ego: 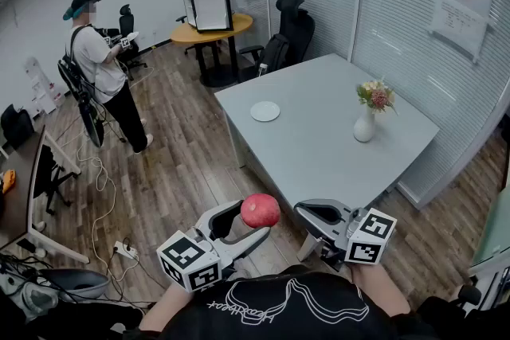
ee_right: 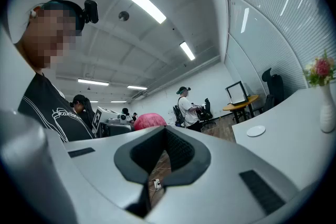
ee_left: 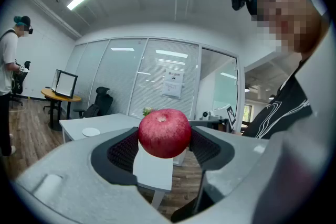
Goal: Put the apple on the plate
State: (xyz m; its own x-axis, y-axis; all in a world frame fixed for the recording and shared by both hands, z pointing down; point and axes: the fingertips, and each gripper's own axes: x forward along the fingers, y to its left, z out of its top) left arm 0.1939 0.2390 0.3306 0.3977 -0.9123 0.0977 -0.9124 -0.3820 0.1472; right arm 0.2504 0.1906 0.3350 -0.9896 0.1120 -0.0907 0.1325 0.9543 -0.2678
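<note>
A red apple [ego: 260, 210] sits between the dark pads of my left gripper [ego: 244, 222], which is shut on it and held in the air short of the grey table's [ego: 335, 155] near corner. In the left gripper view the apple [ee_left: 164, 132] fills the gap between the jaws of the left gripper [ee_left: 164, 148]. The white plate [ego: 265, 111] lies bare on the table's far left part and shows small as the plate [ee_left: 91, 132]. My right gripper [ego: 323, 213] hovers to the right of the apple, shut with nothing in it; the right gripper view shows the right gripper [ee_right: 163, 157], the apple [ee_right: 149, 121] beyond and the plate [ee_right: 255, 131].
A white vase of flowers [ego: 365, 123] stands on the table's right side. Another person [ego: 100, 64] stands on the wood floor at the back left. Black office chairs [ego: 291, 32] and a round wooden table [ego: 211, 32] are behind. Cables and a power strip [ego: 123, 251] lie on the floor at left.
</note>
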